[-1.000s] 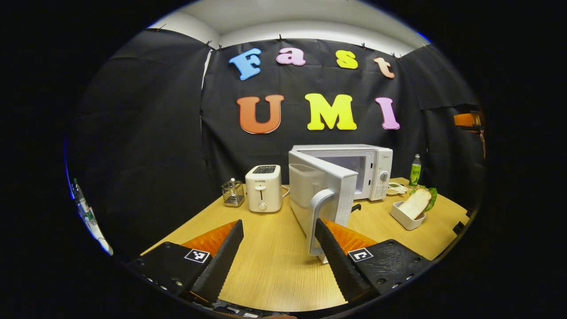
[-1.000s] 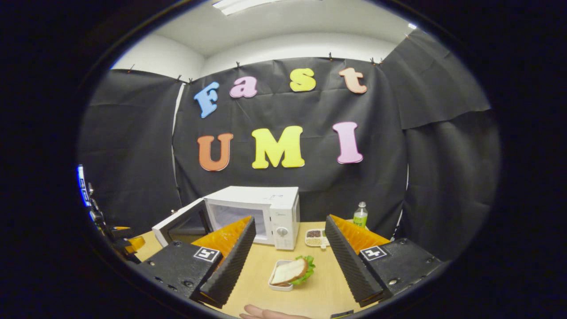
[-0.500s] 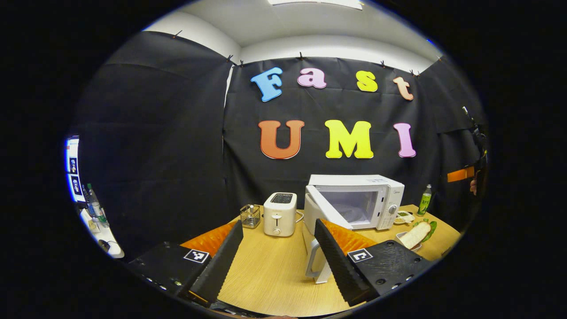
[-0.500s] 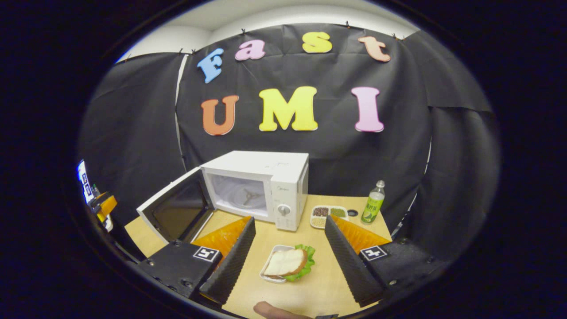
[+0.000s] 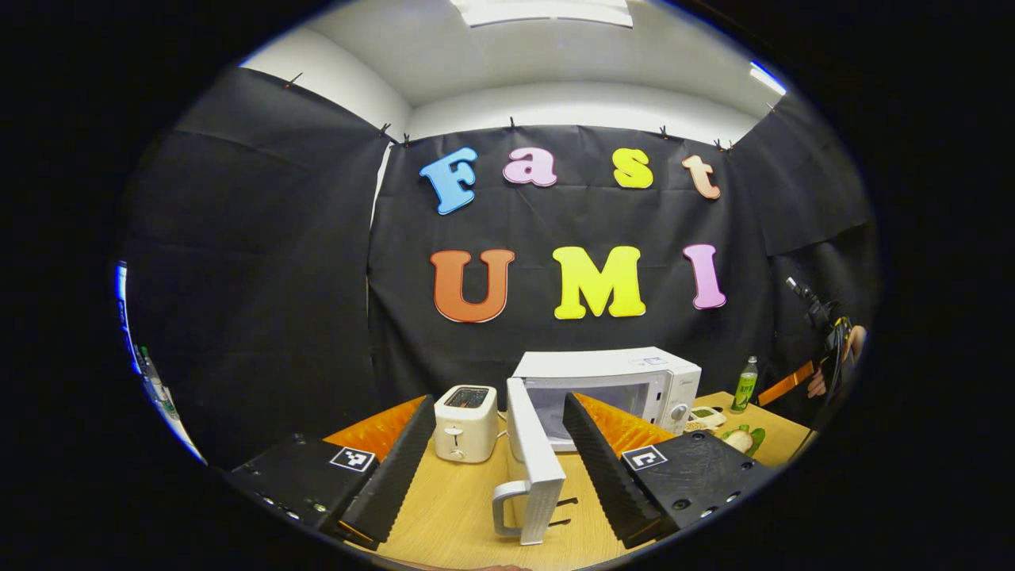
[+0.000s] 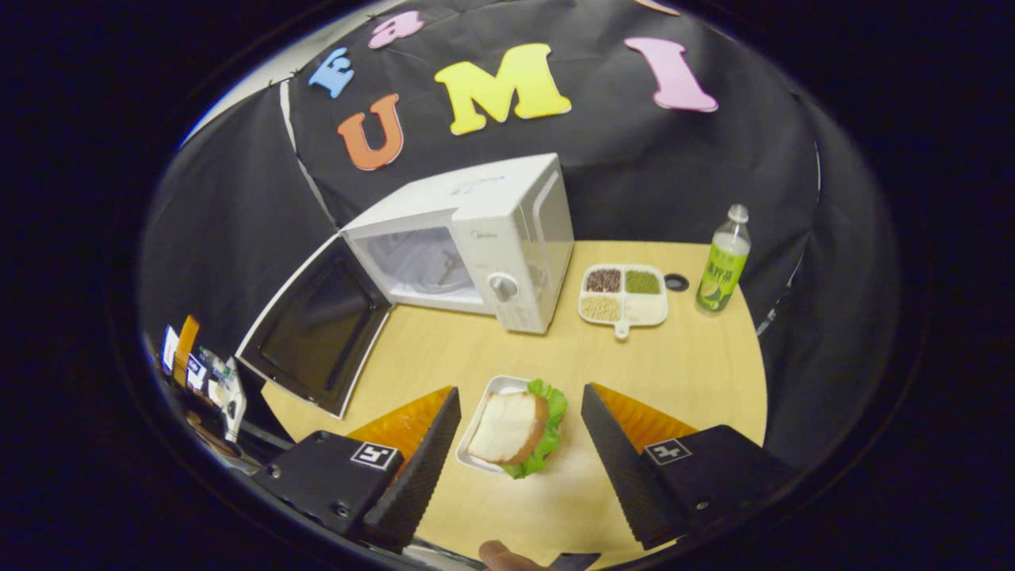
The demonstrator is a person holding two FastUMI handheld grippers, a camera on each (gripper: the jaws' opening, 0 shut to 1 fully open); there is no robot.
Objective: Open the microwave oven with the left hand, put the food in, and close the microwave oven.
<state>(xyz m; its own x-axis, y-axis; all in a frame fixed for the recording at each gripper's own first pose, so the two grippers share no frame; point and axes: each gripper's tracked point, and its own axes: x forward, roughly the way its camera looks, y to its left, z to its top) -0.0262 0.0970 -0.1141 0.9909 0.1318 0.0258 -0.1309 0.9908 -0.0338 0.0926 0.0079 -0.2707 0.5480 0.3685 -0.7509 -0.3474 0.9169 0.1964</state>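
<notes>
Both grippers gape empty: right gripper straddles the sandwich tray; microwave door swung wide at ten o'clock, left gripper near its edge.

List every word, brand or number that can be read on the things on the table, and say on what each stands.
None can be read clearly.
microwave: small brand mark above the knob, too blurred to read.
bottle: printed label, too small to read.
left gripper and right gripper: square coded tags, patterns only, no words.
</notes>
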